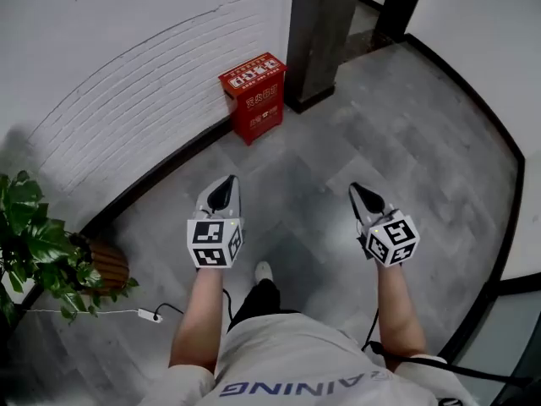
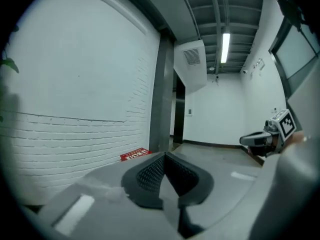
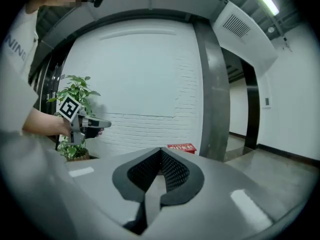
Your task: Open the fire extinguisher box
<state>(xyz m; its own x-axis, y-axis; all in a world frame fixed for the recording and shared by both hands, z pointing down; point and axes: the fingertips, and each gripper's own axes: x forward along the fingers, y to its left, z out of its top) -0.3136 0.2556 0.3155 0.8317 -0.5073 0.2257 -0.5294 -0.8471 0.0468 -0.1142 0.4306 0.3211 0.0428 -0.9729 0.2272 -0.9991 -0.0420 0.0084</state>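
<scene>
The red fire extinguisher box [image 1: 253, 96] stands on the floor against the white brick wall, beside a dark pillar, lid down. Its red top also shows low and far in the left gripper view as the box [image 2: 135, 155] and in the right gripper view as the box [image 3: 182, 147]. My left gripper [image 1: 223, 190] is held in the air well short of the box, jaws together with nothing between them. My right gripper [image 1: 363, 194] hangs level with it to the right, jaws shut and empty. Both are several steps from the box.
A dark pillar [image 1: 321, 32] rises right of the box. A potted plant [image 1: 42, 252] stands at the left with a white cable and plug [image 1: 148, 315] on the floor by it. A dark glass partition [image 1: 507, 227] borders the right. Grey tile floor [image 1: 397, 134] stretches ahead.
</scene>
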